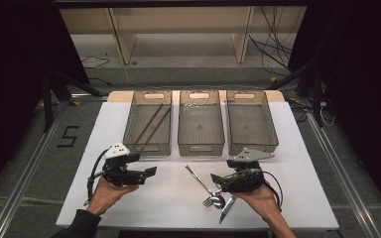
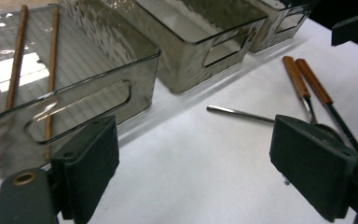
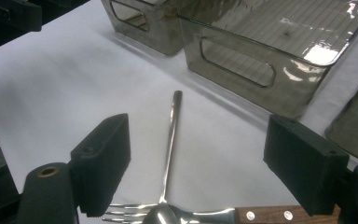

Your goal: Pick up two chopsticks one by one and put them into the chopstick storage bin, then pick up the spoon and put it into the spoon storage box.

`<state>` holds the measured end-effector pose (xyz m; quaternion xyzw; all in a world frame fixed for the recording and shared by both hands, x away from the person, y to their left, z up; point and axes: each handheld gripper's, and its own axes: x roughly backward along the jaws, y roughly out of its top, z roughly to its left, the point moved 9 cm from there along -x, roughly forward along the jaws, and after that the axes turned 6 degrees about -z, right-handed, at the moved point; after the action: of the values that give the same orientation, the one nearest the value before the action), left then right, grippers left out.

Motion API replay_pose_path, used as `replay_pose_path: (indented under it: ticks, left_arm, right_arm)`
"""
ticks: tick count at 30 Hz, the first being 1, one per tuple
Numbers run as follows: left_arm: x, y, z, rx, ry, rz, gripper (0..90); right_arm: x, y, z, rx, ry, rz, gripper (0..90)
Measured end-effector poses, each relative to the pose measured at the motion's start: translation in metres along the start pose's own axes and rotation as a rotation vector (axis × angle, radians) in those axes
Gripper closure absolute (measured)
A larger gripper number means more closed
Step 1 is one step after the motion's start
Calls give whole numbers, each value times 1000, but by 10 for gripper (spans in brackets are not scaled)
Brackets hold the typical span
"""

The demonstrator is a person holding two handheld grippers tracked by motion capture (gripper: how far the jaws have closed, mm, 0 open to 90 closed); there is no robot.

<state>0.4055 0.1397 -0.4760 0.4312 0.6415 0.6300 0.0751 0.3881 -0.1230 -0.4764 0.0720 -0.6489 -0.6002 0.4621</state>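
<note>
R gripper (image 3: 198, 163) spread, nothing held, over cutlery pile at desk's (image 1: 129, 208) 6 o'clock. Spoon (image 3: 170, 140) handle points 12. Advise: drop straight, pinch mid-handle. L gripper (image 1: 146, 173) spread, idle.

- The white table (image 1: 129, 198) is lit brightly from above; dark surroundings are seen.
- Glare is thrown off the clear bins (image 3: 279, 28).
- Near jaws are slightly blurred.
</note>
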Motion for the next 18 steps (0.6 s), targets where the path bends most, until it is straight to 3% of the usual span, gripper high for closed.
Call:
replay_pose_path:
  ticks: [10, 18]
  left_arm:
    - [7, -7, -5, -6, -11, -25, 150]
    - [10, -11, -10, 8, -22, -44, 148]
  right_arm:
    - [-15, -1, 5, 9, 7, 49, 233]
    - [-29, -6, 10, 16, 28, 129, 251]
